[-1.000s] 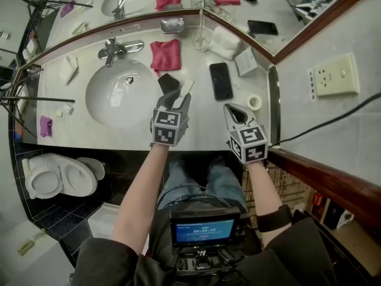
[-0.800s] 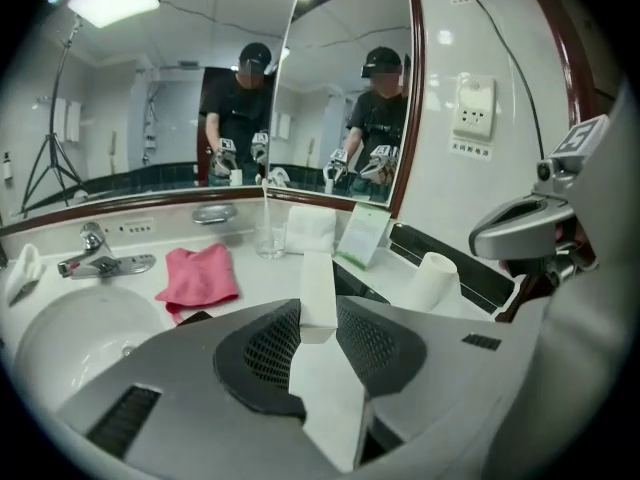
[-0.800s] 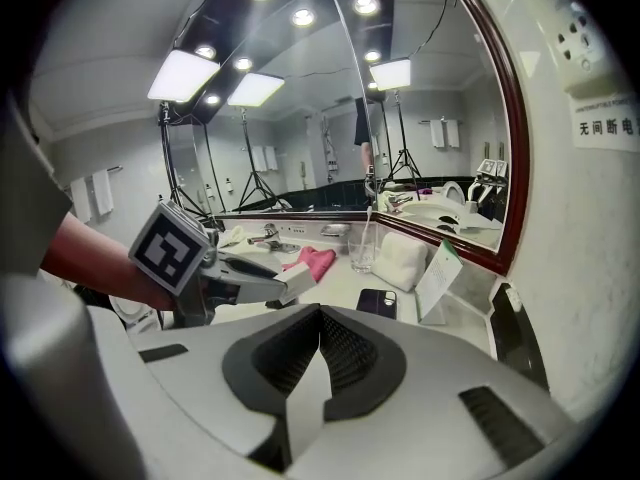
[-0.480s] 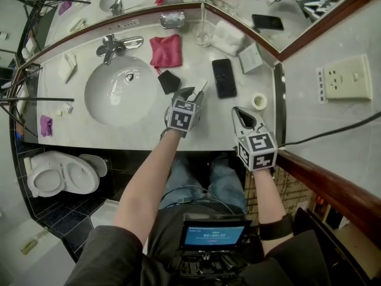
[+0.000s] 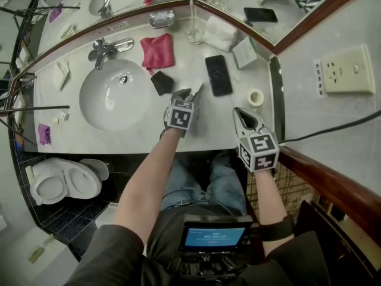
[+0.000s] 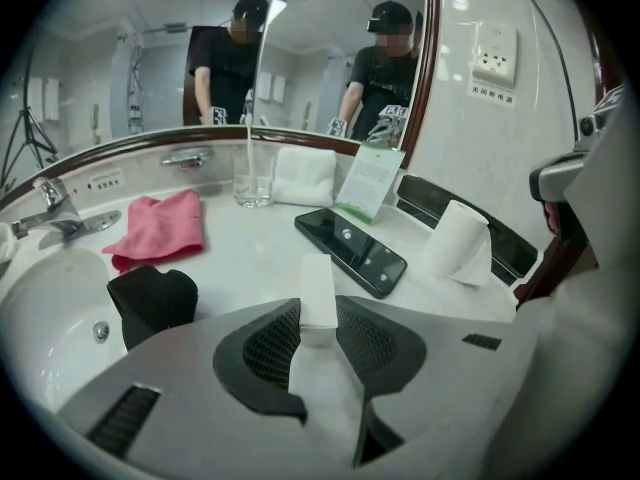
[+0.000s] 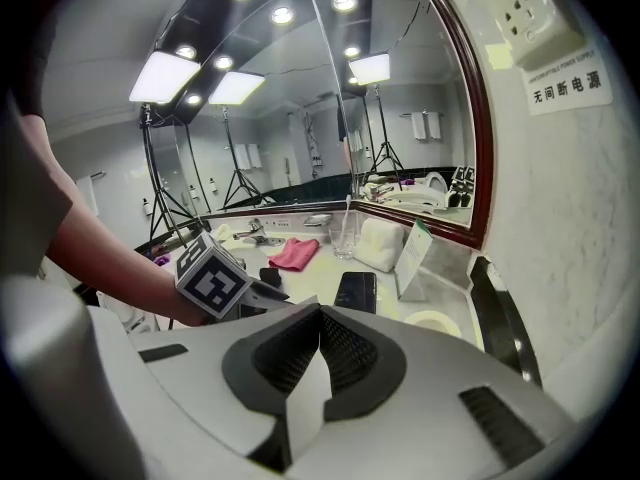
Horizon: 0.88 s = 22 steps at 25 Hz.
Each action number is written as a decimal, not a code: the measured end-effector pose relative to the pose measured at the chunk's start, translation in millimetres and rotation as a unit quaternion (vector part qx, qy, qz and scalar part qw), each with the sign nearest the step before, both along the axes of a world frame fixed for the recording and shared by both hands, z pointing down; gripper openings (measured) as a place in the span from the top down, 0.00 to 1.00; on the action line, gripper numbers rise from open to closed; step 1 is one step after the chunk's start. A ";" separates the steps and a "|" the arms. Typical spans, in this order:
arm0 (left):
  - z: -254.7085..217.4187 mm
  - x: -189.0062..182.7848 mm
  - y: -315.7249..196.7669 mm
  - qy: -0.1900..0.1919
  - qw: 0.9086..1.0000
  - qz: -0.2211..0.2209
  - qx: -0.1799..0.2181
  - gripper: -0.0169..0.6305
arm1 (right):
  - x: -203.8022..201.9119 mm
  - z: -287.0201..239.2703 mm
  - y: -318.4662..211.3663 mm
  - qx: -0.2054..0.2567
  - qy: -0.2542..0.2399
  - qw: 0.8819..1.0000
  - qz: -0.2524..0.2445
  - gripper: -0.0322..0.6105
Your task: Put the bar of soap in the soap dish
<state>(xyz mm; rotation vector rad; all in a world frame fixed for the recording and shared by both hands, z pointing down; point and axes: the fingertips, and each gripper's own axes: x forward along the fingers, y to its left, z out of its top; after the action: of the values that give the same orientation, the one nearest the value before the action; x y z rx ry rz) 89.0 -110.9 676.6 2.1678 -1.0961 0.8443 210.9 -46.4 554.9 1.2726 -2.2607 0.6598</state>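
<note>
Soap bar [image 6: 318, 288] clamped in L gripper [image 5: 187, 94], above the counter, not yet at the dish.
Counter [image 5: 143, 133] fills the view w/ basin [image 5: 113, 100] on its left; red cloth [image 5: 156, 49], phone [image 5: 218, 74] and a black item [image 5: 162, 82] lie btwn the grippers and the mirror. Soap dish [image 5: 162, 19] is prob. the small metal tray at the mirror edge (too small to be sure), well apart from the soap and beyond the red cloth. L jaws pinch the white bar by its near end, so most of it juts forward, free to be set down first. R gripper [image 5: 244, 117] hangs near the counter's front edge, jaws together on nothing, likely kept aside since one hand suffices.
</note>
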 end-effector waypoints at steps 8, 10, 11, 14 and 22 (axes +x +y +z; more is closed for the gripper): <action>6.9 -0.1 4.1 -0.008 1.000 0.001 -0.012 0.66 | -2.2 -2.6 1.0 -0.005 -0.007 1.000 0.005 0.92; 3.9 -0.2 6.0 -0.010 1.000 0.008 -0.009 0.66 | -1.9 -1.6 0.4 -0.004 -0.006 1.000 0.006 0.92; 1.0 -0.2 7.0 -0.010 1.000 0.010 -0.006 0.66 | -1.2 -0.7 0.0 -0.003 -0.005 1.000 0.007 0.92; -14.2 -0.2 10.7 -0.004 1.000 0.015 0.007 0.66 | -0.5 -0.8 -0.3 -0.002 -0.003 1.000 0.008 0.92; -90.6 -9.6 28.5 0.016 0.997 0.032 0.068 0.66 | 6.6 -11.2 2.0 0.003 0.005 1.000 0.021 0.92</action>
<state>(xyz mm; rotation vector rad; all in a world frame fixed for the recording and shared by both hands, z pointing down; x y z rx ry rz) 79.4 -82.4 586.0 2.3312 -1.1017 0.7805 217.4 -44.4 543.7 1.3258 -2.2353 0.6600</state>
